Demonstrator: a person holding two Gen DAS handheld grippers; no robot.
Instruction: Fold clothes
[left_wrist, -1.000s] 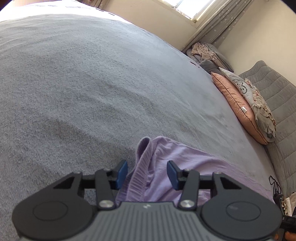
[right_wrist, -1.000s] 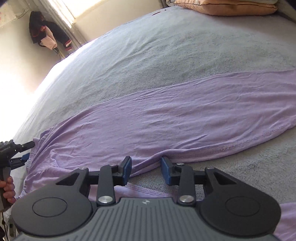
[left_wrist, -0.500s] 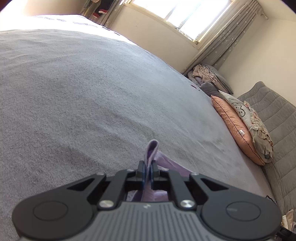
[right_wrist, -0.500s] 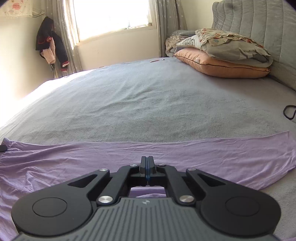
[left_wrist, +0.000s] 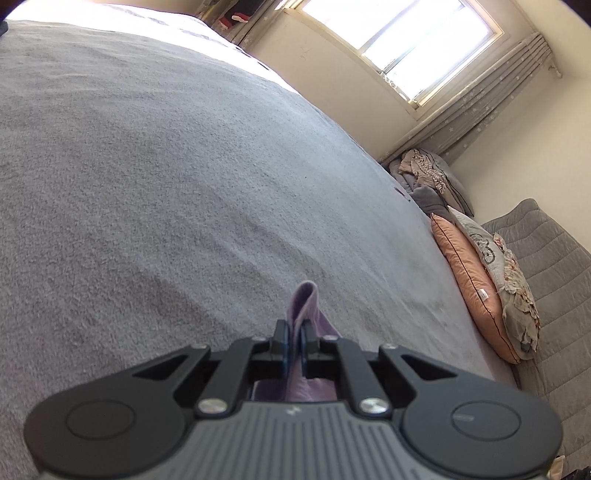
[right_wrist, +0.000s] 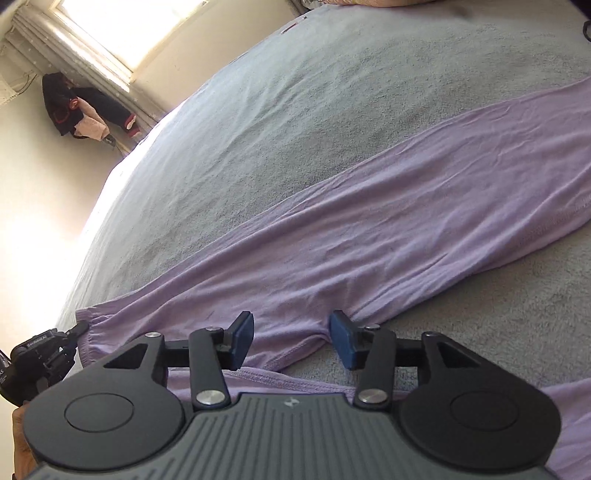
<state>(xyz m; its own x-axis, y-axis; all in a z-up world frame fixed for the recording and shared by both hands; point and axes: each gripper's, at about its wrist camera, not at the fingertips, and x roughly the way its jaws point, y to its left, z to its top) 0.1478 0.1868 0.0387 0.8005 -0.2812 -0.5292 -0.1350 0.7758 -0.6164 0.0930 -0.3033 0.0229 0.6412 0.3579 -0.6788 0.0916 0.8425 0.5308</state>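
A lilac garment (right_wrist: 406, 221), long like trousers, lies spread across the grey bed cover (right_wrist: 332, 92). In the right wrist view my right gripper (right_wrist: 291, 328) hovers over the garment's near edge. Its jaws are opening, with cloth lying between the blue pads (right_wrist: 243, 336) but not pressed by them. My left gripper (left_wrist: 294, 332) is shut on a fold of the lilac garment (left_wrist: 304, 299), which sticks up past its fingertips. That left gripper (right_wrist: 79, 328) also shows at the lower left of the right wrist view, pinching the gathered end of the garment.
Grey bed cover (left_wrist: 184, 184) stretches far ahead of the left gripper. Pillows (left_wrist: 469, 280) lean on a grey padded headboard (left_wrist: 554, 277), with a heap of clothes (left_wrist: 424, 173) under the window. Dark clothes (right_wrist: 74, 107) hang by the curtain. A hand (right_wrist: 22, 443) shows at the lower left.
The left gripper closed on the garment's edge and lifted the fold a little. The right gripper shut half a second ago and now stands open again over the cloth.
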